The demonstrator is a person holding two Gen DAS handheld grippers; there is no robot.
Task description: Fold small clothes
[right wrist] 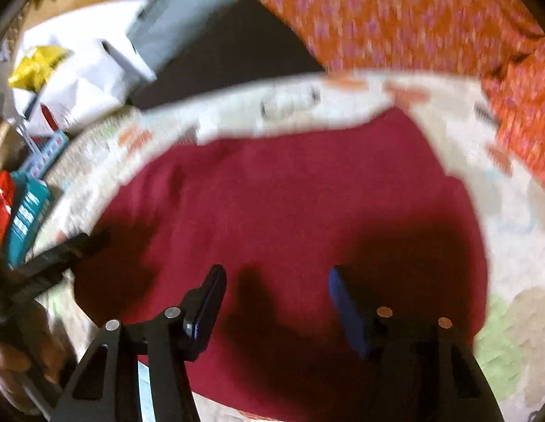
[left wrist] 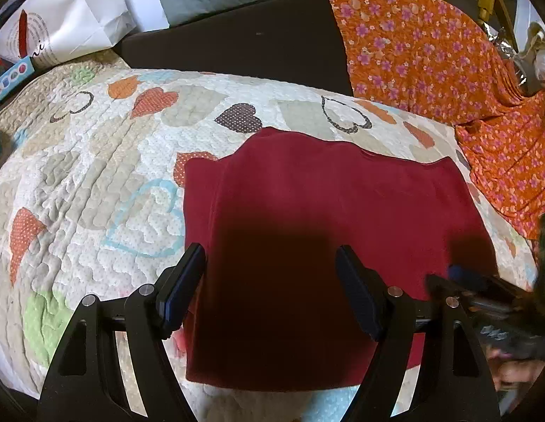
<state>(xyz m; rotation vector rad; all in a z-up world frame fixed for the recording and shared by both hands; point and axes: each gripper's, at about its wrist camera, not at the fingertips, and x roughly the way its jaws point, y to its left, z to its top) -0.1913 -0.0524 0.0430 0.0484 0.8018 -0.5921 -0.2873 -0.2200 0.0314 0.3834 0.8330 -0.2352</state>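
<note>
1. The dark red knit garment (left wrist: 307,218) lies flat on the cream quilted bedspread with heart patches (left wrist: 96,176), spread directly ahead of and beneath both claws, probably smoothed out so that a fold can start.
2. The left claw (left wrist: 270,277) hangs over the garment's near left part, jaws wide apart with nothing between them.
3. The right claw (right wrist: 277,299) hovers above the garment's near middle, jaws apart and empty; this view is blurred.
4. The garment's left edge runs just beside the left claw's left finger; bare bedspread beyond gives room.
5. Orange flowered cloth (left wrist: 430,52) crowds the far right.
</note>
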